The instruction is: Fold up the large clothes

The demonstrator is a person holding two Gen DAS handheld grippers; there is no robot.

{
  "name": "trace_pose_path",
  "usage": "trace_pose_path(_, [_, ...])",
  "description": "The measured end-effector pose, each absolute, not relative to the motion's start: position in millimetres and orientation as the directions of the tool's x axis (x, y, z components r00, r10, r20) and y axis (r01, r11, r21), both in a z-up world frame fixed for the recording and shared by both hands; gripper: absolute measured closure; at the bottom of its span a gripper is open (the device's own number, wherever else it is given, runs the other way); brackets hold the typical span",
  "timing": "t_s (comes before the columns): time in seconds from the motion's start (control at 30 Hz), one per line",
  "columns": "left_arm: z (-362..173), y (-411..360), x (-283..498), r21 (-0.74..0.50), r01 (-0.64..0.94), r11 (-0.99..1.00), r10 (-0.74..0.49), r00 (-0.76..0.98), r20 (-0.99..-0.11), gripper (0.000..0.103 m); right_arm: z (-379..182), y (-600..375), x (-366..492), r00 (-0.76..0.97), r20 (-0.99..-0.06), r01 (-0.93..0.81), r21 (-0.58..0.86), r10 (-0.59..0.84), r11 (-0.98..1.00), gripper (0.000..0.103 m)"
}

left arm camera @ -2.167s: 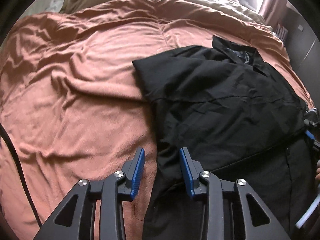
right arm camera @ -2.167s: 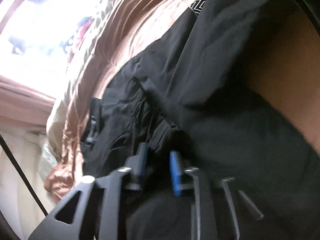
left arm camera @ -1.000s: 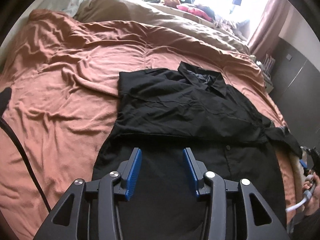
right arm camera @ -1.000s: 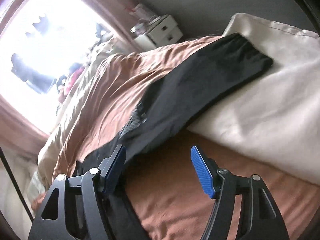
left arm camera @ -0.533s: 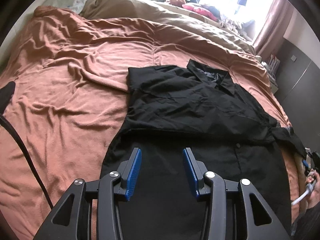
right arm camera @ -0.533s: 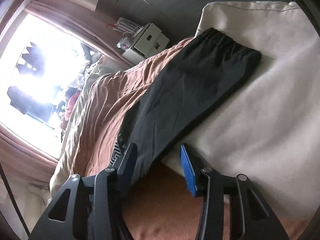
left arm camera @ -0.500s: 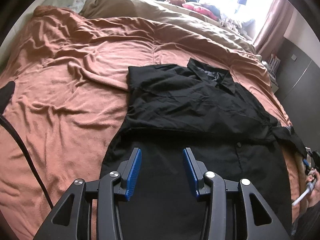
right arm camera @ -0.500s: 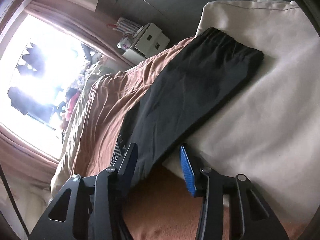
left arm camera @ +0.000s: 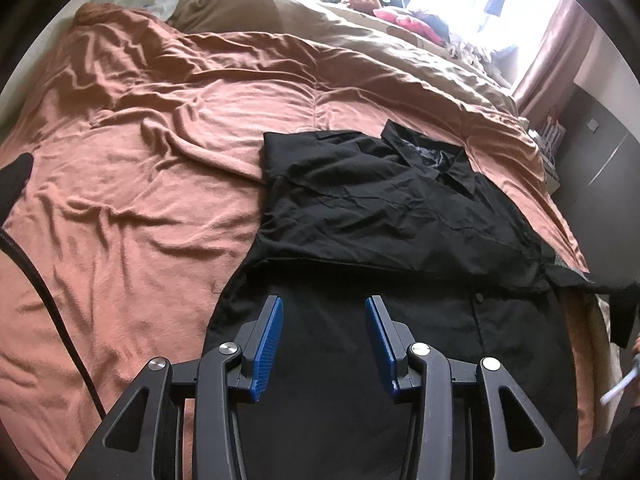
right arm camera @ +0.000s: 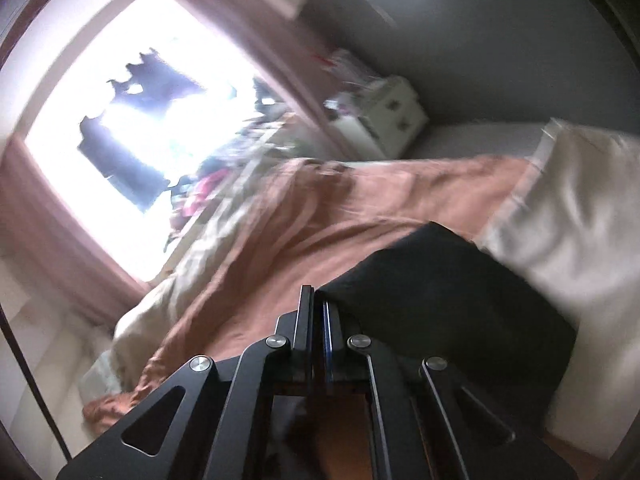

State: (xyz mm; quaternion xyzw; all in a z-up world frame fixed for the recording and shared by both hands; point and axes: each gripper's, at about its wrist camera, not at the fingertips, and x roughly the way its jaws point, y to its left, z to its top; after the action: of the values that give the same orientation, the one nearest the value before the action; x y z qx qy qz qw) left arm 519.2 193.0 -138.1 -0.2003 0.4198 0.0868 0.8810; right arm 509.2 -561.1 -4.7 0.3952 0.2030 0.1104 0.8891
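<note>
The black shirt (left arm camera: 384, 216) lies spread on the rust-coloured bedspread (left arm camera: 160, 184), its lower part directly under and ahead of the left gripper (left arm camera: 324, 336), whose blue pads stand partly apart with nothing clamped between them. In the blurred right wrist view, the right gripper (right arm camera: 318, 312) is fully closed, seemingly pinching the shirt's sleeve (right arm camera: 440, 280), which trails off to its right toward a cream pillow (right arm camera: 580, 208).

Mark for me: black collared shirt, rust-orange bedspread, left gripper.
black collared shirt (left arm camera: 380, 208), left wrist view, on the folded upper body panel
rust-orange bedspread (left arm camera: 140, 184), left wrist view, on bare wrinkled fabric left of the shirt
left gripper (left arm camera: 324, 336), left wrist view, midway between blue-padded fingertips
</note>
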Motion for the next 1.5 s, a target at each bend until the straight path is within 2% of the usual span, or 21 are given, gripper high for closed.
trace_pose_path(0.1, [-133.5, 195.4, 517.2, -0.29, -0.322, 0.901, -0.017, 0.643, -0.766, 0.058, 43.0, -522.9, 494.8, 0.882, -0.213, -0.154, 0.714, 0.421, 0.683, 0.102])
trace_pose_path(0.23, [-129.2, 200.6, 513.0, -0.307, -0.33, 0.893, -0.019, 0.653, -0.757, 0.058, 76.6, -479.6, 481.3, 0.854, -0.183, -0.253, 0.671, 0.487, 0.697, 0.102])
trace_pose_path(0.5, [-125.6, 213.5, 502.8, -0.329, -0.349, 0.877, -0.015, 0.666, -0.746, 0.058, 116.6, -390.8, 456.3, 0.784, -0.192, -0.393, 0.584, 0.591, 0.711, 0.102])
trace_pose_path(0.67, [-125.1, 219.5, 498.6, -0.338, -0.355, 0.872, -0.016, 0.67, -0.742, 0.058, 113.7, -345.0, 457.7, 0.723, -0.239, -0.452, 0.547, 0.648, 0.705, 0.102])
trace_pose_path(1.0, [-128.3, 224.5, 498.2, -0.37, -0.371, 0.852, -0.027, 0.674, -0.738, 0.058, 96.6, -294.0, 523.1, 0.61, -0.361, -0.503, 0.512, 0.705, 0.697, 0.102])
trace_pose_path(1.17, [-130.0, 222.4, 499.7, -0.37, -0.366, 0.854, -0.033, 0.672, -0.74, 0.058, 60.0, -266.1, 561.2, 0.502, -0.456, -0.441, 0.595, 0.734, 0.672, 0.101])
trace_pose_path(1.27, [-131.5, 221.6, 500.1, -0.365, -0.363, 0.857, -0.032, 0.669, -0.742, 0.058, 43.3, -256.9, 577.4, 0.431, -0.482, -0.41, 0.649, 0.763, 0.641, 0.098])
trace_pose_path(1.3, [-131.9, 221.6, 500.6, -0.364, -0.363, 0.858, -0.033, 0.668, -0.743, 0.058, 34.9, -254.5, 581.0, 0.397, -0.495, -0.394, 0.669, 0.773, 0.631, 0.093])
trace_pose_path(1.4, [-134.1, 222.1, 501.7, -0.364, -0.365, 0.857, -0.035, 0.665, -0.746, 0.058, 32.5, -251.7, 589.8, 0.351, -0.525, -0.388, 0.672, 0.775, 0.631, 0.053])
trace_pose_path(1.5, [-135.7, 222.1, 502.2, -0.372, -0.367, 0.853, -0.04, 0.664, -0.747, 0.058, 35.0, -264.4, 594.4, 0.357, -0.531, -0.387, 0.665, 0.769, 0.639, 0.05])
